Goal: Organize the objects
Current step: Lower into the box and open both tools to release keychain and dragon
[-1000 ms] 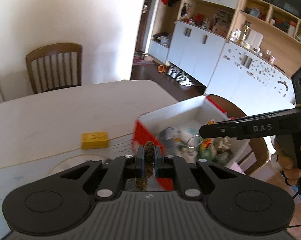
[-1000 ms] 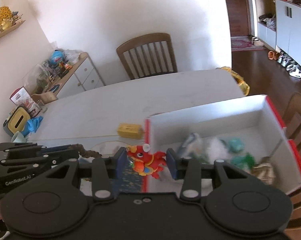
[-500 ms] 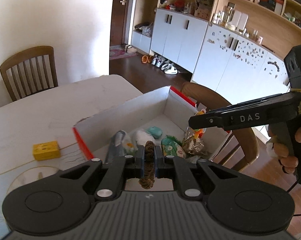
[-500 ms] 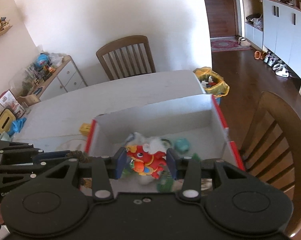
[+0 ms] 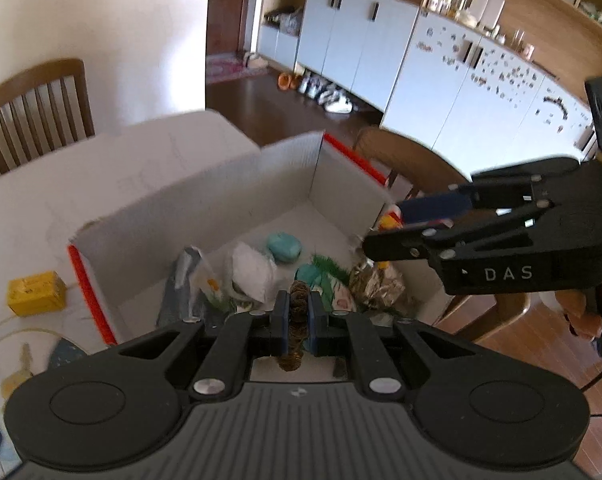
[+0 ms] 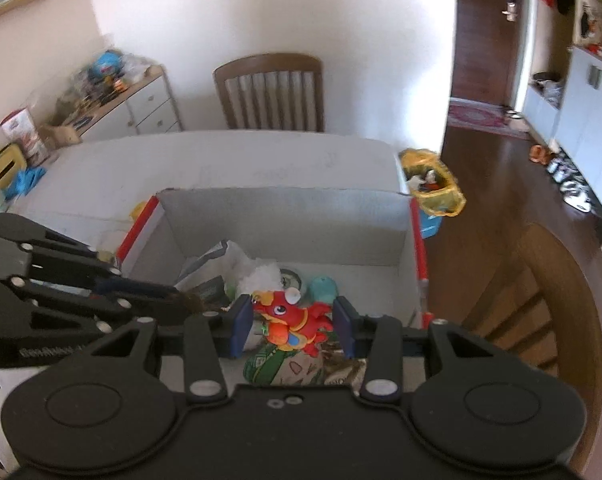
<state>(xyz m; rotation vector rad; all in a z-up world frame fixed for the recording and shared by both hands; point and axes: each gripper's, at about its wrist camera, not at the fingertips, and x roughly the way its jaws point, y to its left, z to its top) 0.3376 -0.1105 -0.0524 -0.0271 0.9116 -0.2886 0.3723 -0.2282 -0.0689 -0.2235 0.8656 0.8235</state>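
The left tool point(image 5: 298, 317) is pinching a brown pinecone-like piece point(image 5: 298, 300), the right tool point(image 6: 293, 326) a red toy bird point(image 6: 295, 320), both hanging over the white box point(image 6: 285, 216). Each should be spreading only once low inside, clear of the walls.

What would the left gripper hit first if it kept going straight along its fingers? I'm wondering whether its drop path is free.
Probably the packets in the white box: the left gripper, shut on a brown braided piece, points at the green-printed packet. Depth is unclear.
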